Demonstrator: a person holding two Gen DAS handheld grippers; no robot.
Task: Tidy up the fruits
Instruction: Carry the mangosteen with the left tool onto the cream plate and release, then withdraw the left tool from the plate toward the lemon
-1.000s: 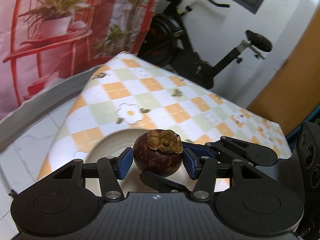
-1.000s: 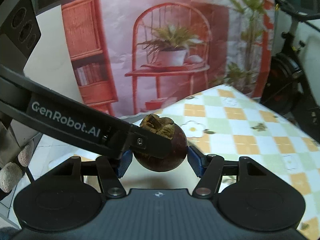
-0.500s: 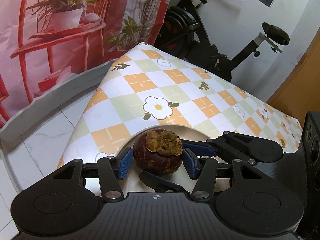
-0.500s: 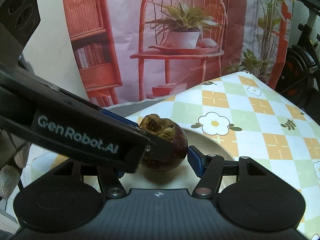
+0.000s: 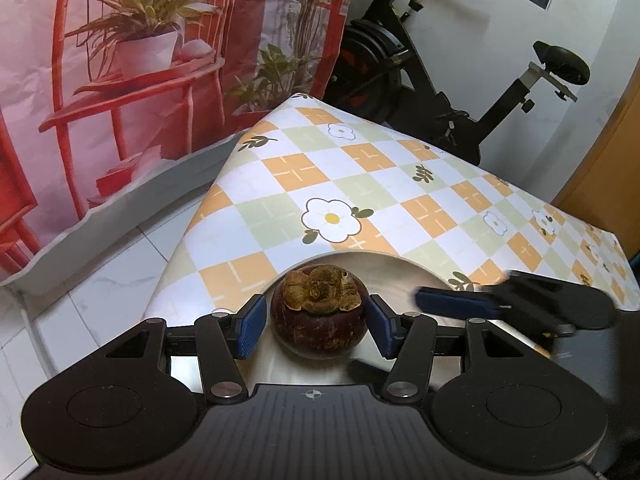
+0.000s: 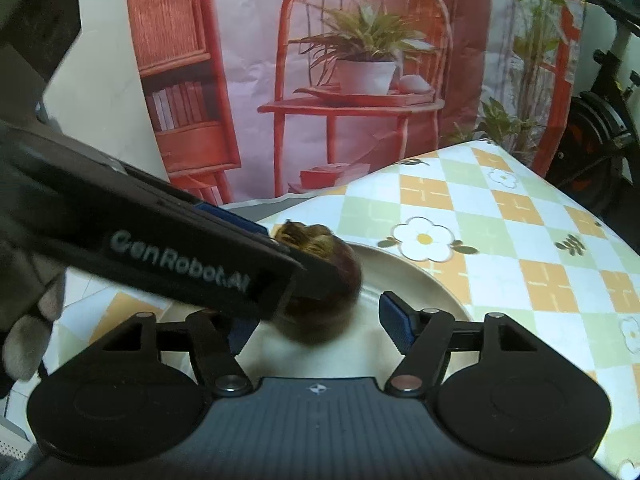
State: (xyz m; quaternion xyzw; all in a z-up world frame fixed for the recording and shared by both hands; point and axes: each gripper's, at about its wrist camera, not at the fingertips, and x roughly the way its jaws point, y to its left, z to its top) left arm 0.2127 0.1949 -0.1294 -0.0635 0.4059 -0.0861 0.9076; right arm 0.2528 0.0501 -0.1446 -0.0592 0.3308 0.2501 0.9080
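One dark purple mangosteen [image 5: 318, 320] with a brown dried cap rests on a cream plate [image 5: 400, 276]. My left gripper [image 5: 316, 308] straddles it. Its jaws are opening, and a thin gap shows between each blue pad and the fruit. In the right wrist view the same mangosteen [image 6: 336, 276] lies between the opening jaws of my right gripper [image 6: 316, 316], whose right pad stands clear of it. The left gripper's lettered finger [image 6: 180, 264] crosses in front and hides the fruit's left half. A blurred right gripper finger [image 5: 460, 305] lies right of the fruit.
The plate [image 6: 420, 284] sits near the corner of a table with an orange, green and white checked cloth [image 5: 360, 168]. Beyond the table are a red printed backdrop [image 5: 120, 80] and an exercise bike [image 5: 440, 92]. A gloved hand [image 6: 28, 332] shows at the left edge.
Both grippers have come lower over the plate. The right gripper's pads have drawn apart from the mangosteen, its finger sliding off to the right. The left pads have eased off slightly.
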